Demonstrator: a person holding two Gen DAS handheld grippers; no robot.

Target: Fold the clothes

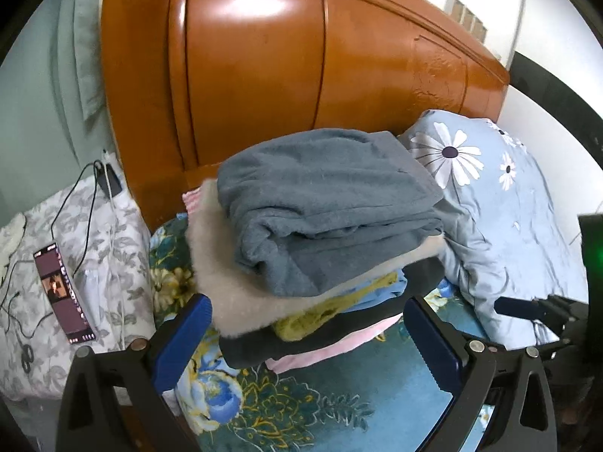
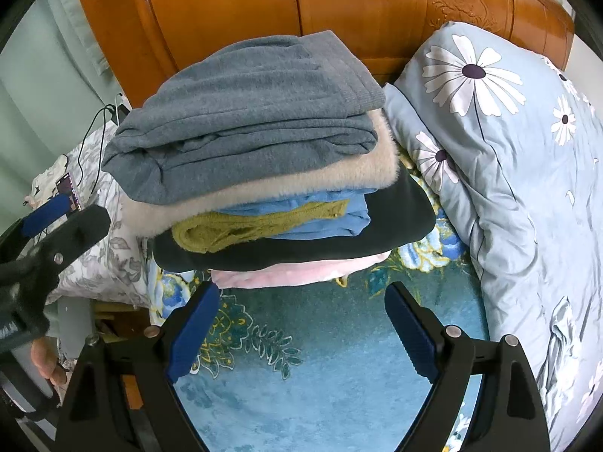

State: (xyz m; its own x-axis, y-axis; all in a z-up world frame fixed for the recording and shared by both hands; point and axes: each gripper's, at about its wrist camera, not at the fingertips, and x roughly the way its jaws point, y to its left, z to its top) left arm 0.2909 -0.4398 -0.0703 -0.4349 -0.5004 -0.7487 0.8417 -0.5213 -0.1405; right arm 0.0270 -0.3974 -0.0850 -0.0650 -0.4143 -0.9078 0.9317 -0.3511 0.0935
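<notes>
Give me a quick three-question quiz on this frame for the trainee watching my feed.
1. True or false: the left gripper is clamped on the grey-blue garment.
2. Which layer lies directly under that garment? A. cream fluffy layer B. pink layer C. black layer
3. Fill in: right of the stack, against the headboard, lies a light blue ____ quilt.

Key: 1 false, both it and the right gripper are open and hold nothing; 2 A; 3 daisy-print.

A bed (image 2: 320, 384) with a teal floral sheet carries a stack of folded clothes (image 2: 264, 173) beside a daisy-print quilt (image 2: 508, 158).
</notes>
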